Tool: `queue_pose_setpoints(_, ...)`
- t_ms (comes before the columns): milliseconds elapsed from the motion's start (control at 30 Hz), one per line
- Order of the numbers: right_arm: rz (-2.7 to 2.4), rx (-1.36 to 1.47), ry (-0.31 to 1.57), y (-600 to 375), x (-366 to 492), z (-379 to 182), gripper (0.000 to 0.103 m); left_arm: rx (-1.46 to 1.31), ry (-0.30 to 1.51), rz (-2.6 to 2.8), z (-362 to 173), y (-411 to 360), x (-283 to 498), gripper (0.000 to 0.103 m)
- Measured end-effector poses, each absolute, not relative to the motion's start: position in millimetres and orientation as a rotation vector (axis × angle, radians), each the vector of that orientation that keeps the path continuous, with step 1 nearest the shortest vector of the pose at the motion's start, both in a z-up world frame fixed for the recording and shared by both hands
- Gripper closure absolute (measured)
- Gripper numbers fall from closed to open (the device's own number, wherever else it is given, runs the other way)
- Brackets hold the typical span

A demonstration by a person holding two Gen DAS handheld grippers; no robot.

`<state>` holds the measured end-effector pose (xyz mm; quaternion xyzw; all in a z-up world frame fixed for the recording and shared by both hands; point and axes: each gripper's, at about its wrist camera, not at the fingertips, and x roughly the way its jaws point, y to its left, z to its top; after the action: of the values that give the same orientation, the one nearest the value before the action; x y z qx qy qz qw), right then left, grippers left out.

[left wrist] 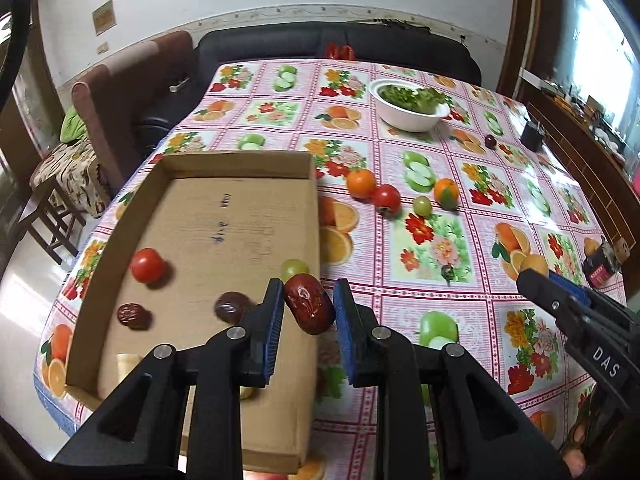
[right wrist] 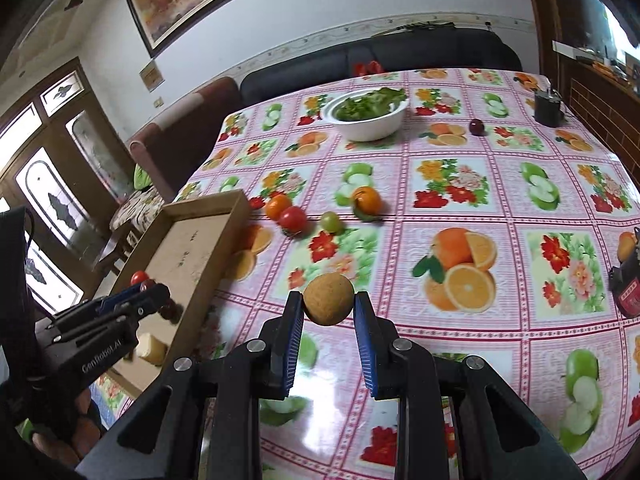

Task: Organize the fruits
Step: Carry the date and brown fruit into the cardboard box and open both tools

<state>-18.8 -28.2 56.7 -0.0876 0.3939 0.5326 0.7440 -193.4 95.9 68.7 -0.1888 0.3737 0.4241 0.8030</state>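
My left gripper [left wrist: 309, 306] is shut on a red date [left wrist: 309, 309], held over the right wall of the cardboard tray [left wrist: 236, 208]. Inside the tray lie a red cherry tomato [left wrist: 147, 265], two dark dates [left wrist: 132, 315] [left wrist: 231, 306], a green grape [left wrist: 294, 269] and a pale fruit piece [left wrist: 127, 363]. My right gripper [right wrist: 328, 304] is shut on a round tan fruit [right wrist: 328, 298] above the tablecloth, right of the tray [right wrist: 192, 248]. On the cloth beyond lie two oranges [right wrist: 367, 200] [right wrist: 278, 206], a red tomato [right wrist: 293, 219] and a green grape [right wrist: 330, 221].
A white bowl of greens [right wrist: 366, 114] stands at the far side, with a dark plum [right wrist: 477, 127] and a black container [right wrist: 547, 109] to its right. A red-and-black device [right wrist: 628, 292] sits at the right edge. A sofa and armchair lie behind the table.
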Motion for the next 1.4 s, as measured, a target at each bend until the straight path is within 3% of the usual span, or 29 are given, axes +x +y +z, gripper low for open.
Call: queue_pose_setpoints(1400,1.251,-0.278,0.891,7,-63,50,0.077,-0.483,0.788,0.96,65,132,-227,0.08)
